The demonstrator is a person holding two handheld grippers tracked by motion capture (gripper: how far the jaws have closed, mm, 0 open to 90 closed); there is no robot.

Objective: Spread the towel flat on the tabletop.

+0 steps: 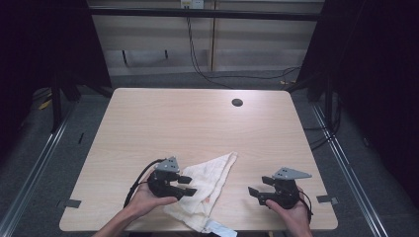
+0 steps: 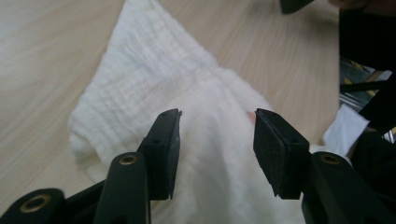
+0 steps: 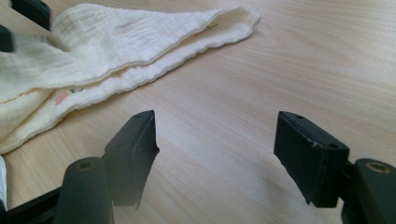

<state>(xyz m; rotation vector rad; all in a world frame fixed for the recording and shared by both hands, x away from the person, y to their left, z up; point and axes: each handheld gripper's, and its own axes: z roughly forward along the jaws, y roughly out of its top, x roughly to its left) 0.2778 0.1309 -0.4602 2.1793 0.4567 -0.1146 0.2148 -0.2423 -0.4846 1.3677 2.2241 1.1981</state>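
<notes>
lying crumpled on smooth wood table (image 1: 148, 123), waffle-textured cream cloth (image 1: 210, 180).

Cloth (image 1: 210, 185) on table (image 1: 197, 123) — between both grippers

A lab-style recording bay: black curtains (image 1: 44, 44) flank a bare pale wood tabletop (image 1: 197, 128) with a cable port (image 1: 237, 102), metal floor rails (image 1: 34, 163) run along either side of it, and loose cables (image 1: 232, 76) trail over grey carpet behind it.
</notes>
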